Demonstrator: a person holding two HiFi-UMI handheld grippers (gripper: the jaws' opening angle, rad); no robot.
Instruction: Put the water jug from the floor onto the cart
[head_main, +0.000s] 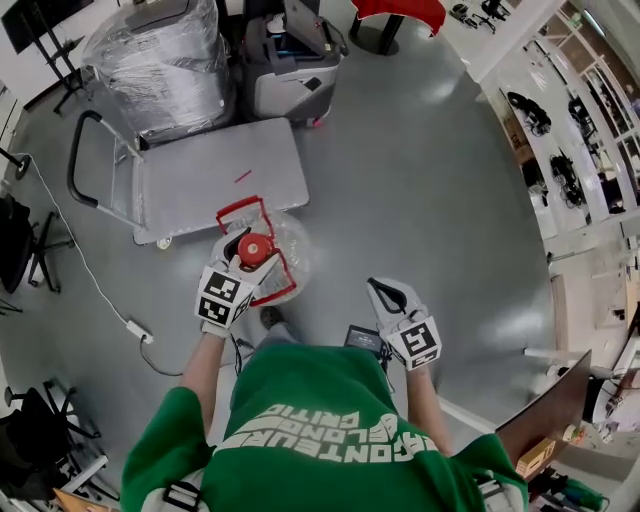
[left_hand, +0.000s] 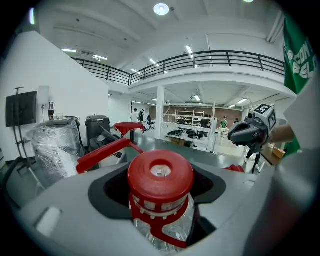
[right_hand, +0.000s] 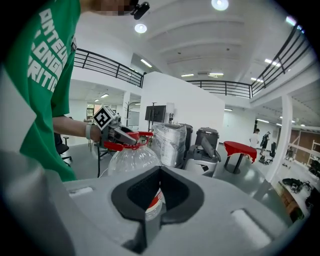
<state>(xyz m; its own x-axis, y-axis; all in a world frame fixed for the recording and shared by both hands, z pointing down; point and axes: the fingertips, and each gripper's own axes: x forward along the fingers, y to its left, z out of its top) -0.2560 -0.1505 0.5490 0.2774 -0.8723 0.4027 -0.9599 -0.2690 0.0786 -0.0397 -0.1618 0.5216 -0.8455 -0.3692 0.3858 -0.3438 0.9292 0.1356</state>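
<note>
The water jug is clear plastic with a red cap and a red carry handle. My left gripper is shut round its neck just under the cap. The jug hangs just in front of the near edge of the grey flat cart, apparently off the floor. My right gripper is to the jug's right, shut and holding nothing. The right gripper view shows the jug with the left gripper on top of it.
The cart's push bar is at its left end. Behind the cart stand a film-wrapped load and a grey machine. A cable with a power strip lies on the floor at left. Chairs stand at far left.
</note>
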